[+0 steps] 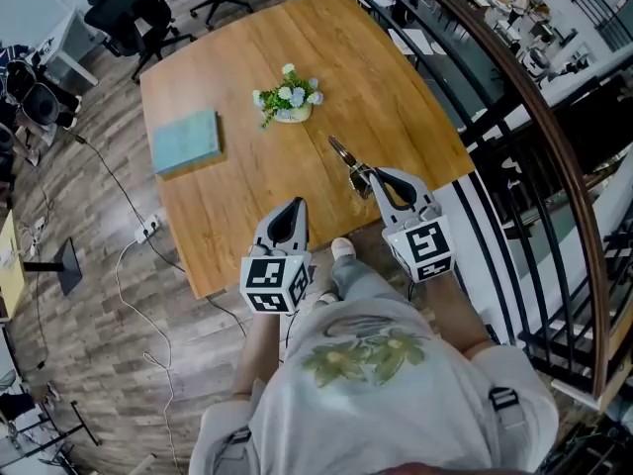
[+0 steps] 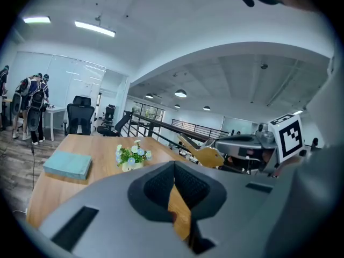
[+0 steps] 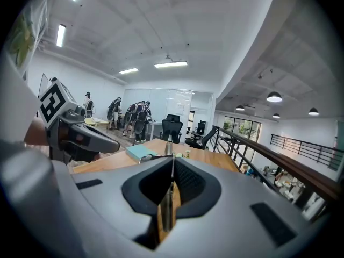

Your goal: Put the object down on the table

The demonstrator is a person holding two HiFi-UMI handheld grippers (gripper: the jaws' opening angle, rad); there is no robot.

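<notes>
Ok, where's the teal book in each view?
Head view: the teal book lies on the left part of the table, left of the flower pot.
Left gripper view: teal book at left, flower pot to its right.
Right gripper view: teal book just left of centre.
Shared landmark: the flower pot.

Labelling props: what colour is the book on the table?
Pale teal, with a plain cover. The book shows best in the head view.

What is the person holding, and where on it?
The right gripper pinches a thin tan-and-metal tool by its near end; the left gripper holds nothing.
</notes>
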